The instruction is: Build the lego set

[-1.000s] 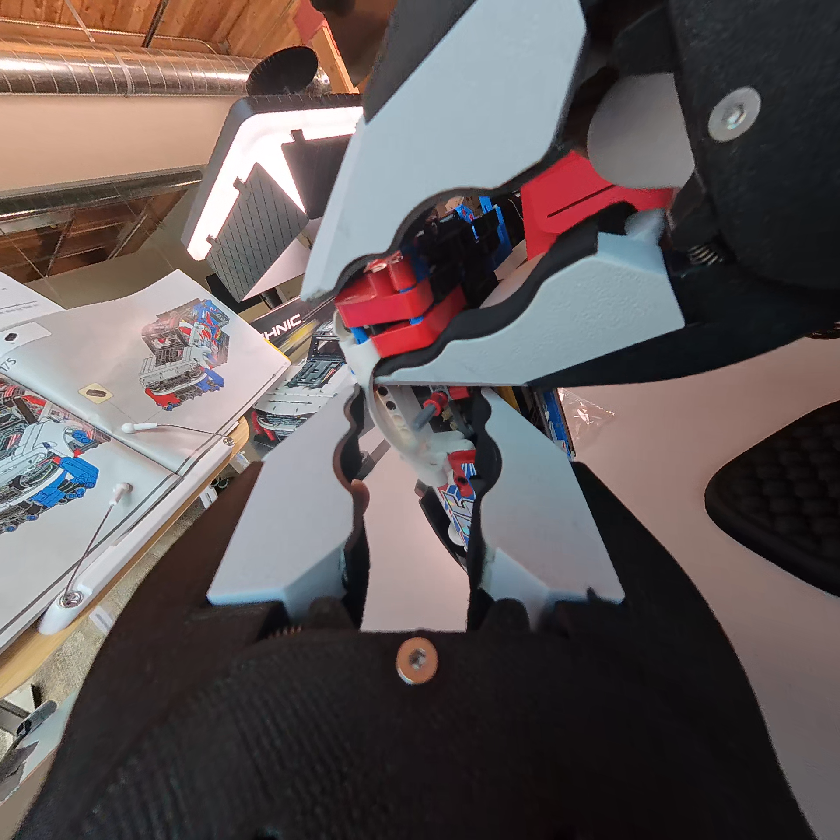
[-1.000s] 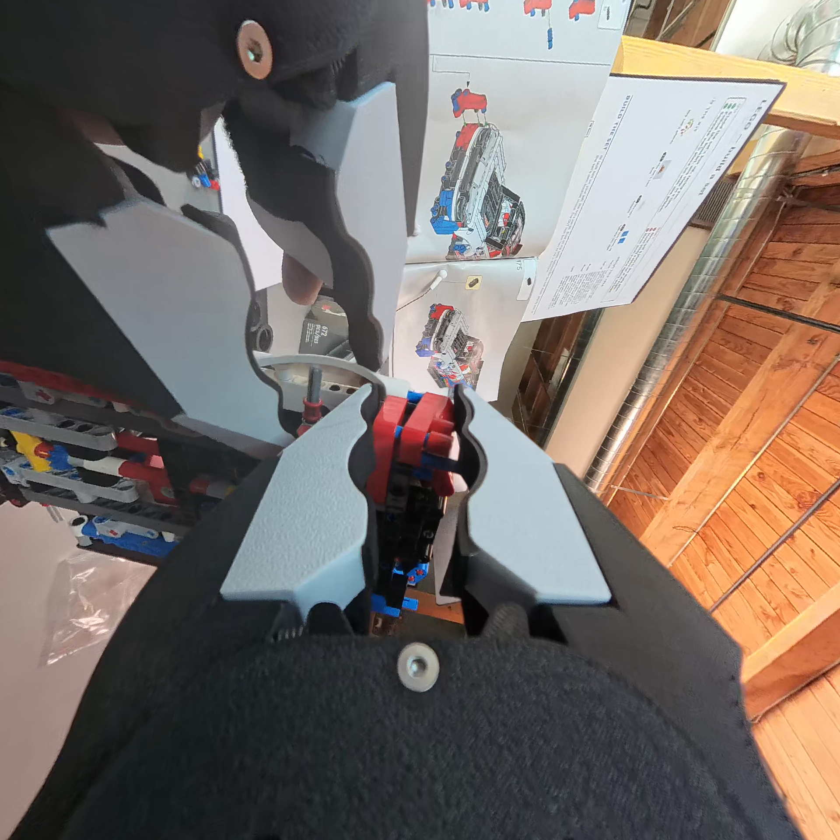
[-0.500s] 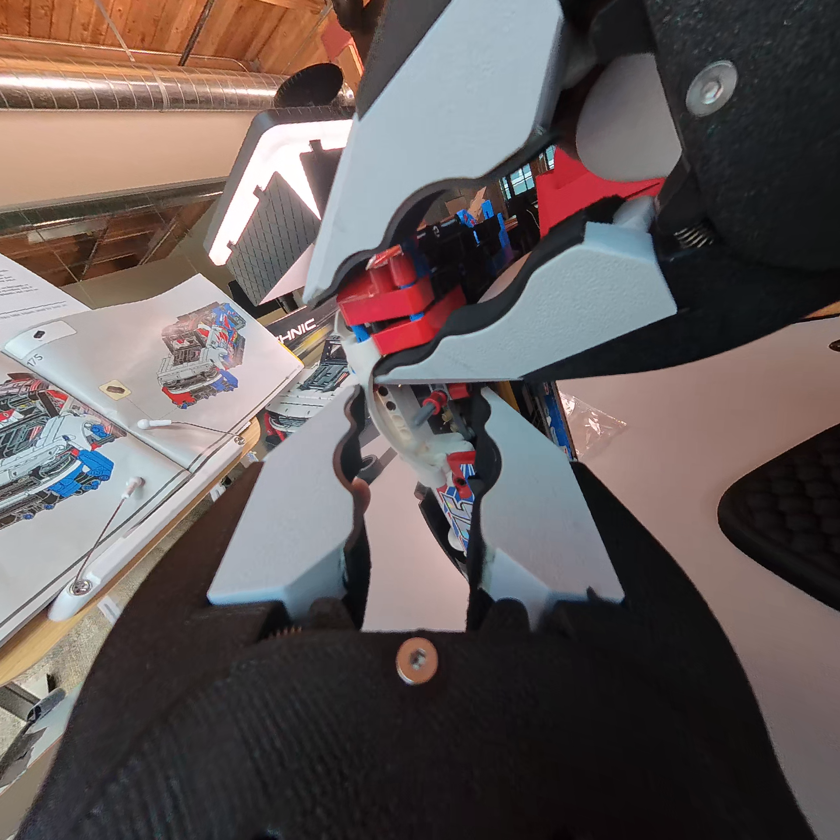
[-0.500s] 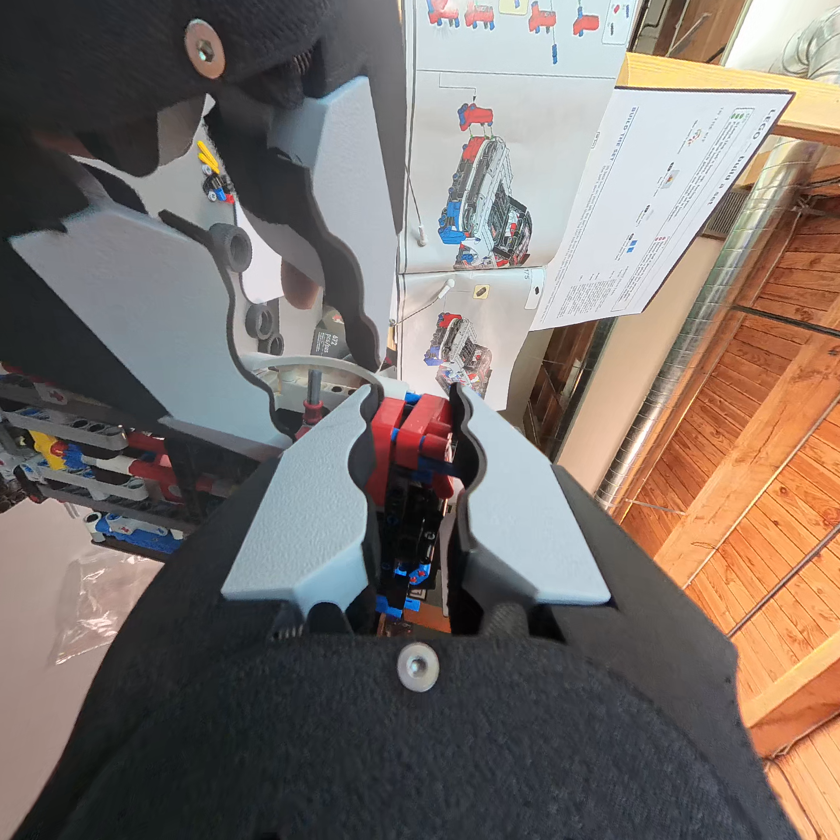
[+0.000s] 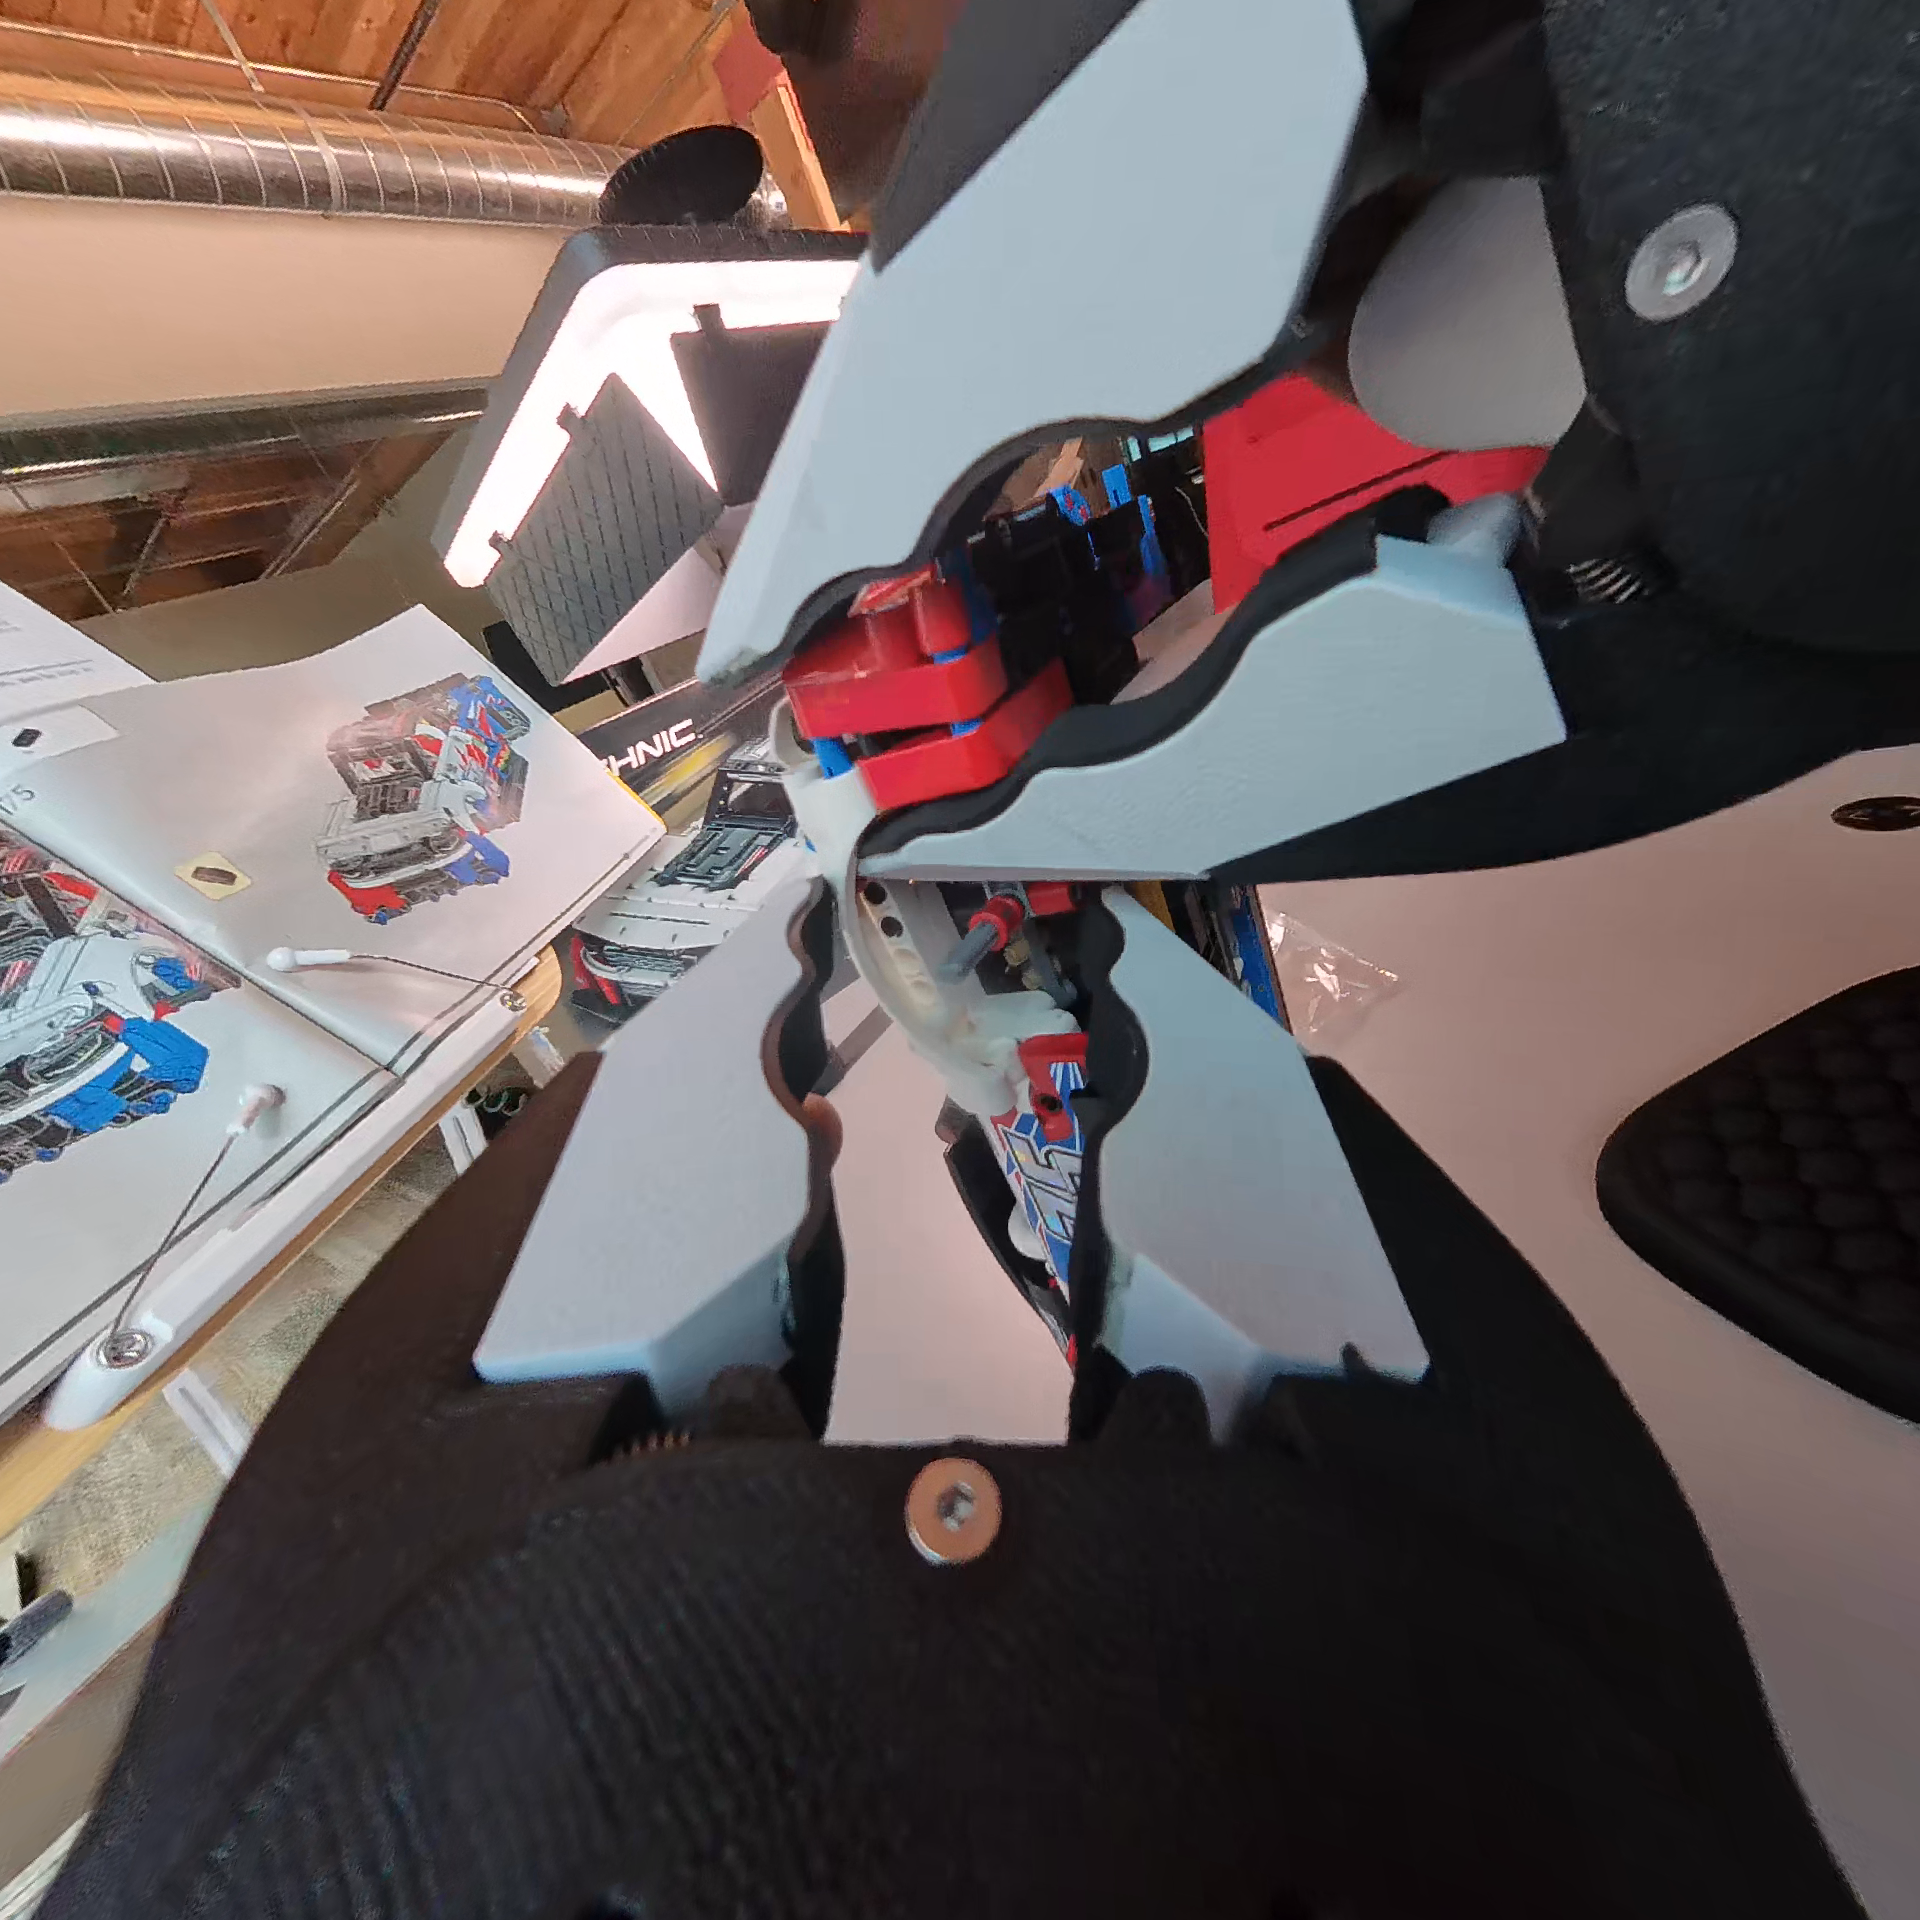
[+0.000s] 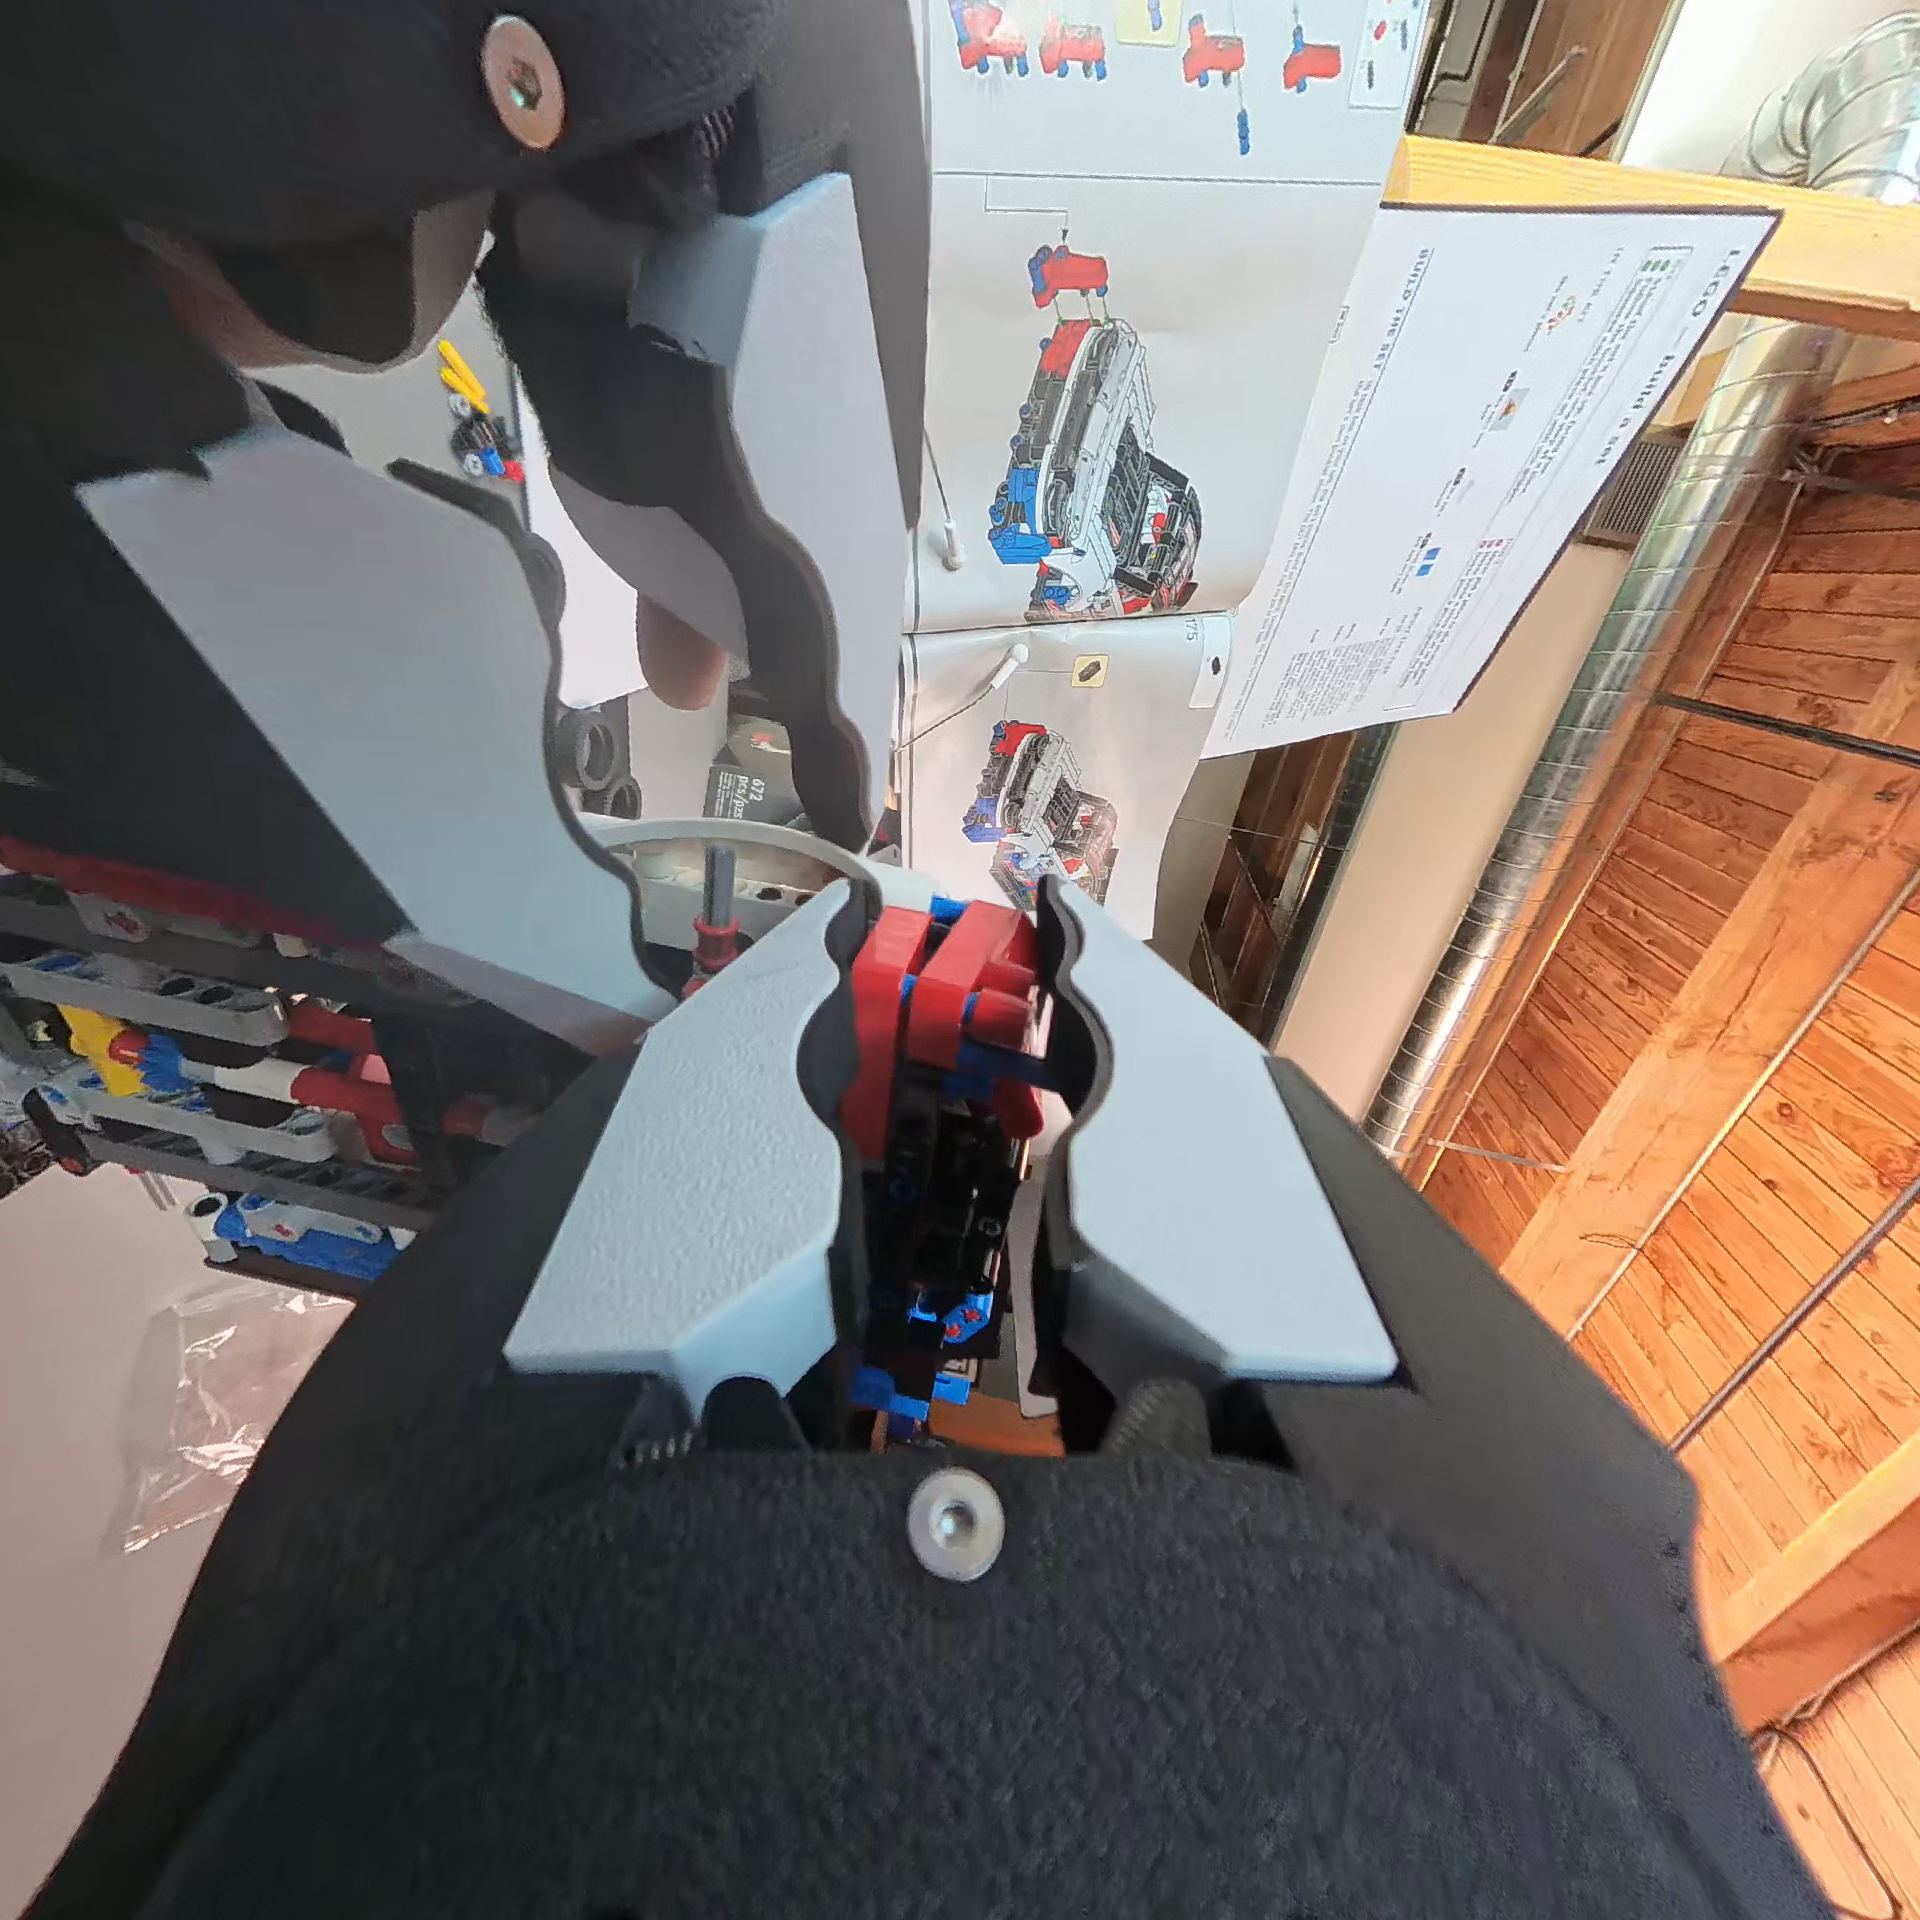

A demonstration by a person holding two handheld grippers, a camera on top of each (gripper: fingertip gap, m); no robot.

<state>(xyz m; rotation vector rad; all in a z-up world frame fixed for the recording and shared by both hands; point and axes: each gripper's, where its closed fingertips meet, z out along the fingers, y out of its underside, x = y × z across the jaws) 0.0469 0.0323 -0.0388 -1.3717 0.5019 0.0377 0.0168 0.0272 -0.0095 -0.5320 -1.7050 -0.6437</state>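
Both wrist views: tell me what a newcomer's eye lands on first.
First, the red Lego subassembly clamped in the right claw, dead centre of the right wrist view. Next, the left claw, gaping around the white and blue model body just below it. Behind, the open instruction booklet lies at left on its stand.

The left claw (image 5: 956,997) stands parted, its right finger (image 5: 1195,1143) touching the white, red and blue model (image 5: 1039,1122). Just above, the right claw (image 5: 831,748) grips a red block (image 5: 914,696). An open instruction booklet (image 5: 343,831) lies beside the desk's (image 5: 1507,987) left edge.
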